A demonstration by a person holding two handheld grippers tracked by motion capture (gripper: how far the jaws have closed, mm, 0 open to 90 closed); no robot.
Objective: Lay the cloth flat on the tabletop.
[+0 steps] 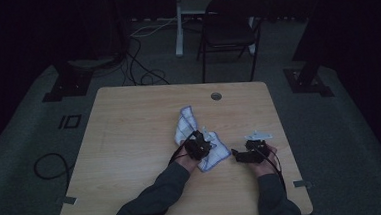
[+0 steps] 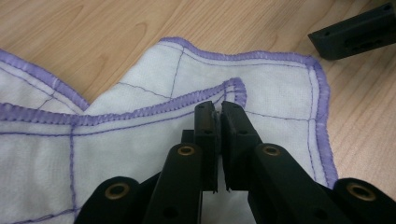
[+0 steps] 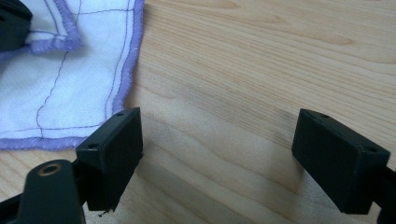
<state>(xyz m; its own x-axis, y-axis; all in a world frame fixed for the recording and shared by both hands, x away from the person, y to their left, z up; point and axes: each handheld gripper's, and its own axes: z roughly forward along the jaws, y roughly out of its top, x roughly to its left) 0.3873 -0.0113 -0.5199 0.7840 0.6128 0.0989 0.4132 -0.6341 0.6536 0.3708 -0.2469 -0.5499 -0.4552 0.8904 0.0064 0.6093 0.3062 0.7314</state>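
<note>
While the left gripper [image 2: 218,108] pinches the cloth's [image 2: 154,121] folded hem, the right gripper [image 3: 217,154] rests wide-jawed beside it.

Bare worktop [image 3: 243,70] lies between and ahead of the wide-spread jaws of the right gripper [image 3: 219,154]; nothing blocks that gap. The cloth [image 3: 79,88] lies just beside its left jaw. The left gripper [image 2: 218,112], jaws pressed together on a cloth fold, has cloth on every side.
</note>
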